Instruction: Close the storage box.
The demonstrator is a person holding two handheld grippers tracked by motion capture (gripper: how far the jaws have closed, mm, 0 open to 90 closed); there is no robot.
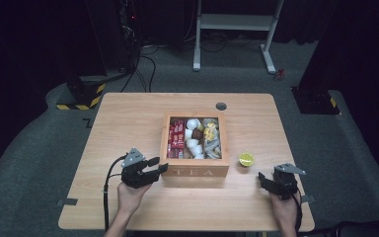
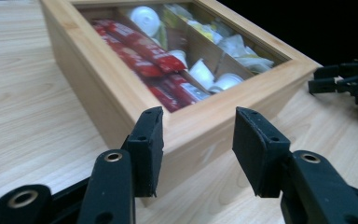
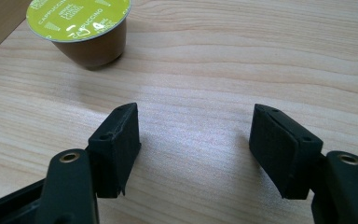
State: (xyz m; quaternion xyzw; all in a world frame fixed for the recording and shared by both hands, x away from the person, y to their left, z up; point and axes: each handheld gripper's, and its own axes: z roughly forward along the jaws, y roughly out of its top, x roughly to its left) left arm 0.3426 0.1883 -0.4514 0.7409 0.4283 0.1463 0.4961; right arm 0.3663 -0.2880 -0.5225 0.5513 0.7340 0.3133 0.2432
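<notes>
Both grippers, left gripper (image 2: 198,154) and right gripper (image 3: 193,149), stand open, holding nothing. I'd keep my left jaws straddling the tea box (image 1: 195,172)'s near-left corner squarely before squeezing.

1 tea box (image 1: 196,172), 1 capsule (image 1: 246,159), 2 tongs: left (image 1: 160,165), right (image 1: 261,177), on 1 surface (image 1: 128,118).

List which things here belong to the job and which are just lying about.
In the job: tea box, left gripper open at its corner, coffee capsule, right gripper open near it.
Lying about: table, white frame on the floor.
</notes>
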